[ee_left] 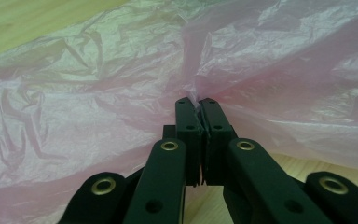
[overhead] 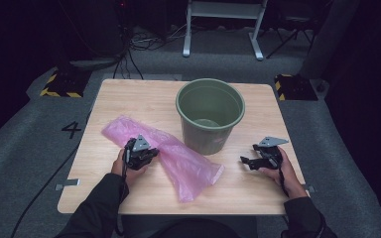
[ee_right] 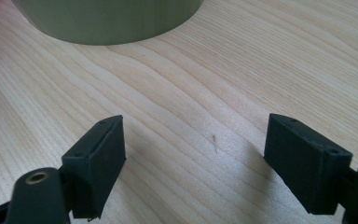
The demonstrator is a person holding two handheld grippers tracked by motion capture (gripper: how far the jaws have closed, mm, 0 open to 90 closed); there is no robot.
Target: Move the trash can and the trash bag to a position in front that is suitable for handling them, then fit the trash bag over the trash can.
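— Tongs first: your left gripper [ee_left: 200, 103] is clenched on the pink bag [overhead: 178, 158]; your right gripper [ee_right: 193, 161] gapes over bare table [overhead: 258, 198].

— And the bag?

— It lies flat, long axis running diagonally toward you, left of the green bin [overhead: 210, 115]; your left hand is nearer.

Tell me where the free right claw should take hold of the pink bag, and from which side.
Probably at the crumpled end of the pink bag nearest the right claw, coming in low from the bin's side. The film there is bunched enough to pinch, and the left claw already pinches a fold farther along, so the two grips could spread it.
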